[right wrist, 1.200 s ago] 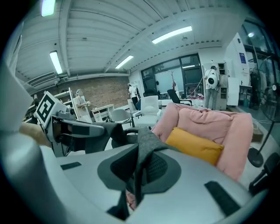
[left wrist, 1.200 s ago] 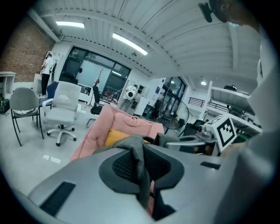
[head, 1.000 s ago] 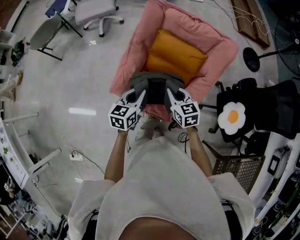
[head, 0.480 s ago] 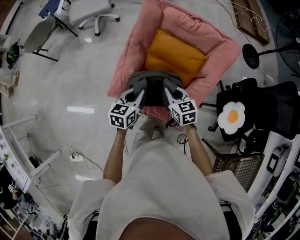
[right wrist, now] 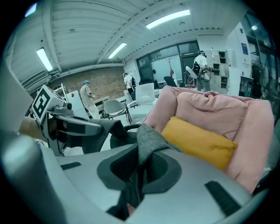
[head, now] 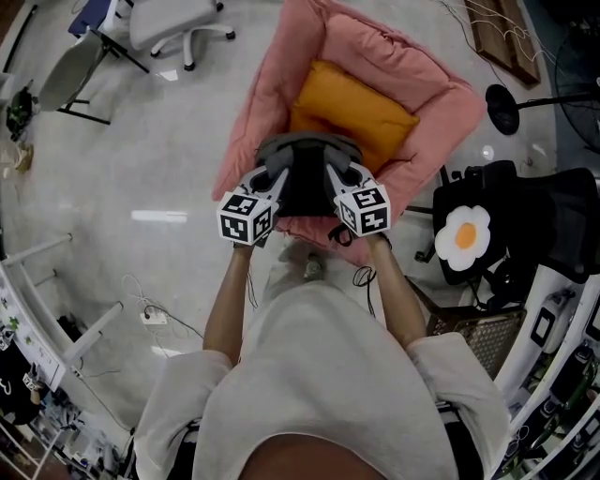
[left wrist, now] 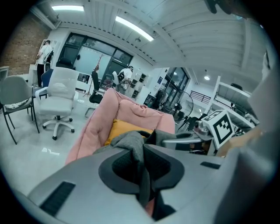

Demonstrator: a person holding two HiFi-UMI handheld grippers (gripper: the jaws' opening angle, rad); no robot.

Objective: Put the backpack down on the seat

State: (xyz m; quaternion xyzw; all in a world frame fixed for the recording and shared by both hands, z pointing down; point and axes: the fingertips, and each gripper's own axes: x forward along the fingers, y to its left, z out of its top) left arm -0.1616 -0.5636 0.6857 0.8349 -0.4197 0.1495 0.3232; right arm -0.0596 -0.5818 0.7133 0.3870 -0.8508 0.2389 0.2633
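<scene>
A grey and black backpack (head: pixel 305 173) hangs between my two grippers over the front edge of a pink cushioned seat (head: pixel 436 117). My left gripper (head: pixel 272 180) is shut on grey fabric of the backpack (left wrist: pixel 131 144) at its left side. At the right side, my right gripper (head: pixel 333 176) is shut on another fold of the backpack (right wrist: pixel 148 140). An orange cushion (head: pixel 352 112) lies on the seat just beyond the bag. The orange cushion (right wrist: pixel 199 142) and the pink seat's back (right wrist: pixel 218 109) fill the right gripper view.
A white office chair (head: pixel 173 23) and a grey chair (head: pixel 70 75) stand at the far left. A black chair with an egg-shaped cushion (head: pixel 466 234) is at the right, a fan base (head: pixel 506 112) behind it. Cables lie on the floor (head: pixel 150 314).
Both grippers have carried the backpack forward, further over the pink seat and nearer the orange cushion. The grips have not changed.
</scene>
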